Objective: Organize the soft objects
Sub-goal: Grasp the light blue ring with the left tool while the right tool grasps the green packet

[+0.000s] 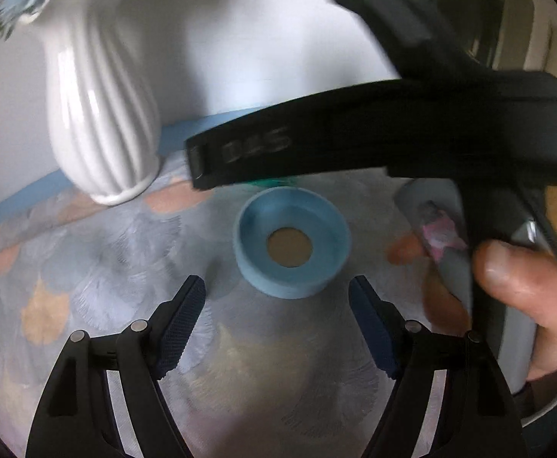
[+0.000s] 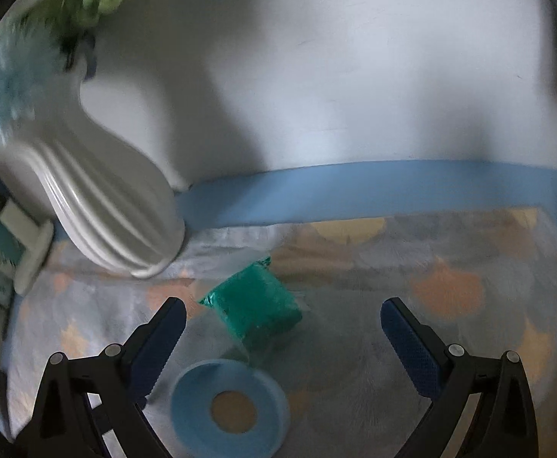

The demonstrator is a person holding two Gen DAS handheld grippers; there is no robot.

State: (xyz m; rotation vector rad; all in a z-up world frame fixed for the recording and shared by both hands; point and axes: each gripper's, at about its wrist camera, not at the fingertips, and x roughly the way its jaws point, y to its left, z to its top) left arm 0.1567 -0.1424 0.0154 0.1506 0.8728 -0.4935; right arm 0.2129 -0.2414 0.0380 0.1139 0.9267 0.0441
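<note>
At the bottom of the right wrist view, the right hand-held gripper [image 2: 282, 337] has its jaws spread wide and empty. Between them, low in the frame, sits a blue bowl [image 2: 230, 406] on the patterned cloth of the desk [image 2: 450, 294]. Just beyond the bowl, at the frame's centre, lies the green soft pack [image 2: 253, 307], a glossy squashy bundle that looks light and yielding, likely slippery. Pinching across its plump middle seems the surest hold; an edge might slide out.

The left hand-held gripper [image 1: 276, 322] likewise gapes empty at the bottom of its view, the same bowl [image 1: 291, 242] just ahead.

Farther back, upper left, a ribbed white vase [image 2: 99, 206] stands near the pack and looks fragile, so approach clear of it.
</note>
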